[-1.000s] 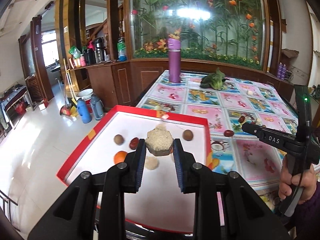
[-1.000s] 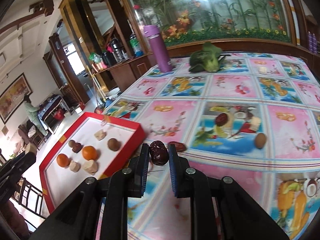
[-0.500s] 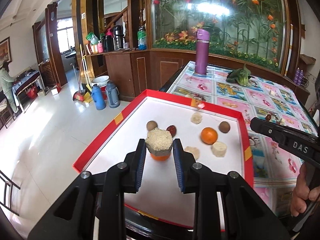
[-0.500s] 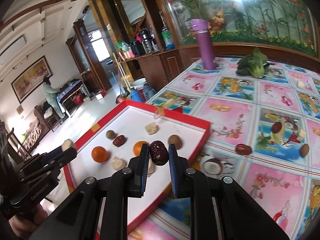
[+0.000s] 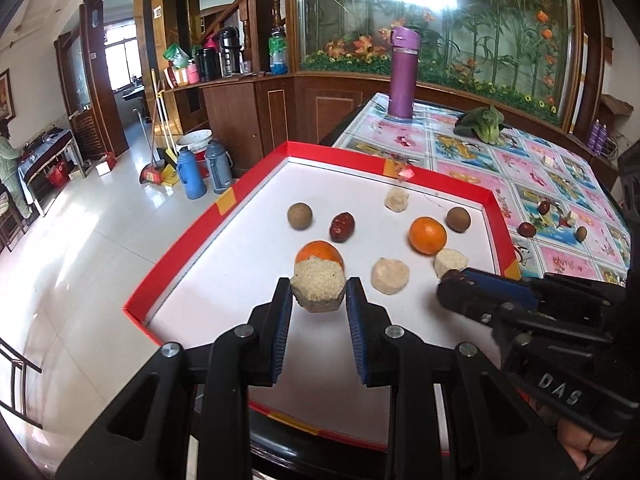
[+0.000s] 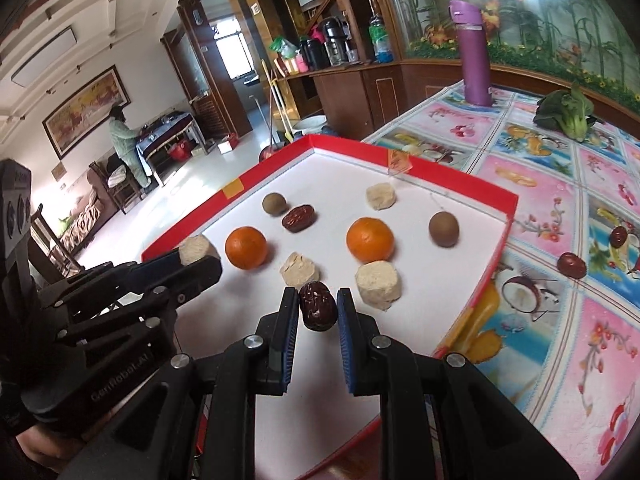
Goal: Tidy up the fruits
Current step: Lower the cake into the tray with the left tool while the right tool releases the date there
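Observation:
A red-rimmed white tray (image 5: 224, 205) (image 6: 452, 168) holds two oranges (image 5: 427, 235) (image 6: 245, 247), a red date (image 5: 342, 227) (image 6: 298, 218), two brown round fruits (image 5: 299, 216) (image 6: 443, 230) and several beige cake pieces (image 5: 390, 275) (image 6: 378, 285). My left gripper (image 5: 318, 295) is shut on a hexagonal beige cake (image 5: 318, 285) above the tray's near part, in front of an orange (image 5: 320, 251). My right gripper (image 6: 318, 308) is shut on a dark red date (image 6: 318, 306) over the tray, between two cake pieces. Each gripper shows in the other's view (image 5: 456, 286) (image 6: 196, 261).
On the flowered tablecloth (image 6: 560, 184) right of the tray lie two red dates (image 6: 571, 265) (image 6: 618, 236) and a brown fruit (image 5: 581, 233). A purple flask (image 5: 403, 72) and a green vegetable (image 5: 484, 124) stand at the far end. The floor drops off left of the tray.
Both grippers have moved in over the tray with their loads. The right gripper with the date has come down among the cake pieces; the left has drawn back toward the tray's near edge.

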Action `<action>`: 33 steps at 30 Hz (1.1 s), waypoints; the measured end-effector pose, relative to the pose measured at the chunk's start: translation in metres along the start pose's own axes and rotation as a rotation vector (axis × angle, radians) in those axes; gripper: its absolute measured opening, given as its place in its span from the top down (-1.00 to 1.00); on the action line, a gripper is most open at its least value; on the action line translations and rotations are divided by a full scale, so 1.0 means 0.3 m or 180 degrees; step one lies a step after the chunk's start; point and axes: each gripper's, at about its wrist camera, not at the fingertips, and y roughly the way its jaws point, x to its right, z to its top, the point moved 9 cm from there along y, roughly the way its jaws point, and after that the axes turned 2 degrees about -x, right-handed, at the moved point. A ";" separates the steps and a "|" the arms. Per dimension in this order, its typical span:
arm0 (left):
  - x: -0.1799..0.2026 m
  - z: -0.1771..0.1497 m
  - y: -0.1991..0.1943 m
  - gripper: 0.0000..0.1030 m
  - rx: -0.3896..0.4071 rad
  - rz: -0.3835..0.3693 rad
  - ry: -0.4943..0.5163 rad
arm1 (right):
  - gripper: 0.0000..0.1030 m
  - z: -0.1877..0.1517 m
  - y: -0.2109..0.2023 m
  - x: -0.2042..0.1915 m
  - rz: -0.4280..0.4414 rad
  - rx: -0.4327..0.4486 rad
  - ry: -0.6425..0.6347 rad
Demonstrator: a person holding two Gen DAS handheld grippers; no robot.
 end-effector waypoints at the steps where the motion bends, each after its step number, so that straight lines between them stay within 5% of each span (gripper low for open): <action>1: 0.002 0.000 0.003 0.43 -0.0005 0.0005 0.0009 | 0.65 -0.008 0.012 -0.001 -0.0003 -0.0048 0.0002; 33: -0.008 -0.031 0.095 0.35 -0.0232 0.0366 0.0121 | 0.59 -0.013 0.037 0.014 -0.0114 -0.0143 -0.0023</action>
